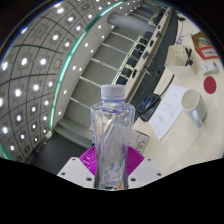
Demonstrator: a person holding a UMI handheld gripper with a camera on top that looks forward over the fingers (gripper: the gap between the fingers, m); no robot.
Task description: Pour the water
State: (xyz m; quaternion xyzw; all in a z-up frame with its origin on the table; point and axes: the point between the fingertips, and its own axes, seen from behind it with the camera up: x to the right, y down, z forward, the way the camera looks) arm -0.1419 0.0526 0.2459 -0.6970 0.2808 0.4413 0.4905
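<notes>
Gripper (112, 166) clamped around clear, white-capped bottle (112, 130)

Clear bottle (111, 130), white cap on, upright at lower centre of frame. White mug (192, 107) at right, handle toward lower right.

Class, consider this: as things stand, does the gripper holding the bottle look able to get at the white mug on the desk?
Probably yes for pouring: the gripper grips the capped bottle, and the mug stands open-topped beyond it, nothing visibly between. The cap is still on.
</notes>
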